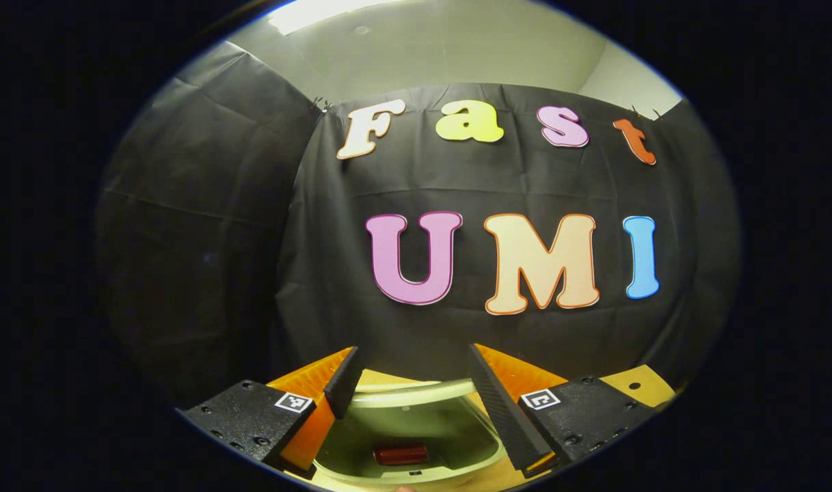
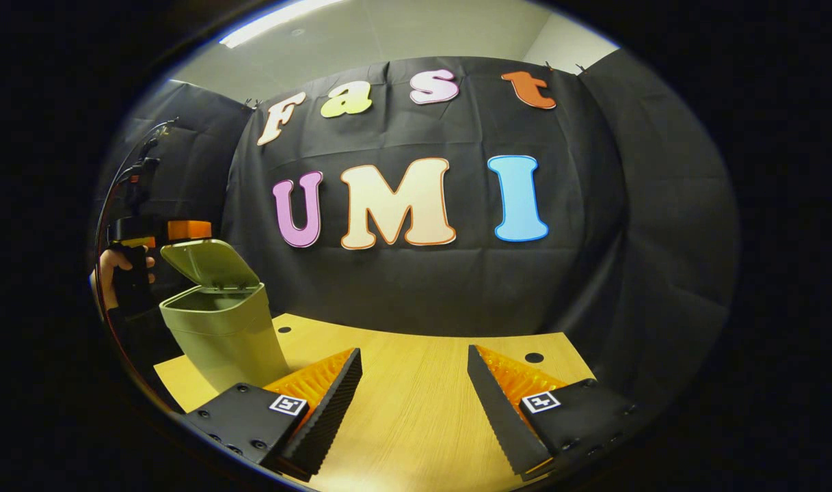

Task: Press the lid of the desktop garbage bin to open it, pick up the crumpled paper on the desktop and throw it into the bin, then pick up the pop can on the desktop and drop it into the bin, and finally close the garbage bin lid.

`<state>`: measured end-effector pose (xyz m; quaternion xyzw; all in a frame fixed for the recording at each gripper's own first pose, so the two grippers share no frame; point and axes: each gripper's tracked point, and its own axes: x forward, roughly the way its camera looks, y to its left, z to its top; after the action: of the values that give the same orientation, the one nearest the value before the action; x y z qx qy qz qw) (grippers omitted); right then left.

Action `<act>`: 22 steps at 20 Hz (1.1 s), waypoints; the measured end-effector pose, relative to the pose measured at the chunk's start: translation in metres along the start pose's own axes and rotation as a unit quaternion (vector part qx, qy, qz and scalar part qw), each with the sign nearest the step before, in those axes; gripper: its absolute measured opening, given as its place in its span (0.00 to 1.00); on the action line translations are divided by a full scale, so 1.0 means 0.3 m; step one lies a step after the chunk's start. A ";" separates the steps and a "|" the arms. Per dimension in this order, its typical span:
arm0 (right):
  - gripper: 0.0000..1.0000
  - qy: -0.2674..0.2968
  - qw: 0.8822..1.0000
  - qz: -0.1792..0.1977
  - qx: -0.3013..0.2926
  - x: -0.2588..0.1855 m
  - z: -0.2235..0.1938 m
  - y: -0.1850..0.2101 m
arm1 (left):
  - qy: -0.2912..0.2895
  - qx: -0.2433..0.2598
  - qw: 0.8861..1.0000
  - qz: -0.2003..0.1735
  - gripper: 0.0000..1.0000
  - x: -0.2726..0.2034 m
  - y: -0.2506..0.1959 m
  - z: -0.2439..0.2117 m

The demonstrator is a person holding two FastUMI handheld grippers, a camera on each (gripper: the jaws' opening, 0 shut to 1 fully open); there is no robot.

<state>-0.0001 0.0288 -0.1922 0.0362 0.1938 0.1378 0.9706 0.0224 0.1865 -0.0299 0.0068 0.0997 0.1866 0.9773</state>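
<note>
In the left gripper view I look down into the pale green bin (image 1: 416, 430), and a red pop can (image 1: 400, 454) lies on its side at the bottom. My left gripper (image 1: 412, 350) hangs open above the bin's mouth, holding nothing. In the right gripper view the same bin (image 2: 224, 328) stands at the table's left with its lid (image 2: 207, 263) tilted up. Just behind that lid is the left gripper (image 2: 149, 232), held by a hand (image 2: 118, 263). My right gripper (image 2: 413, 352) is open over the bare wooden table (image 2: 416, 410), to the right of the bin.
Black cloth walls close the booth behind and on both sides. The wooden tabletop (image 1: 638, 386) has small round holes (image 2: 534, 357) near its far edge. A cable runs up from the left gripper along the left wall.
</note>
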 end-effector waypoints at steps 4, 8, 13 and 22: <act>0.98 0.008 1.000 0.008 -0.008 -0.003 -0.020 0.003 | 0.026 -0.007 1.000 0.009 0.95 -0.020 0.009 -0.096; 0.98 0.015 1.000 0.012 -0.012 0.000 -0.035 0.005 | 0.046 -0.001 0.999 0.011 0.96 -0.023 0.008 -0.176; 0.98 0.021 1.000 0.013 -0.014 0.011 -0.050 0.015 | 0.080 -0.006 0.997 0.010 0.96 -0.034 0.003 -0.287; 0.98 0.033 0.999 0.021 -0.019 0.049 -0.092 0.081 | 0.101 0.048 0.994 0.001 0.95 -0.046 -0.021 -0.354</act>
<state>-0.0038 0.0569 -0.2202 0.0168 0.2224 0.1626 0.9611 -0.0089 0.1730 -0.1316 0.0354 0.2065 0.1826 0.9606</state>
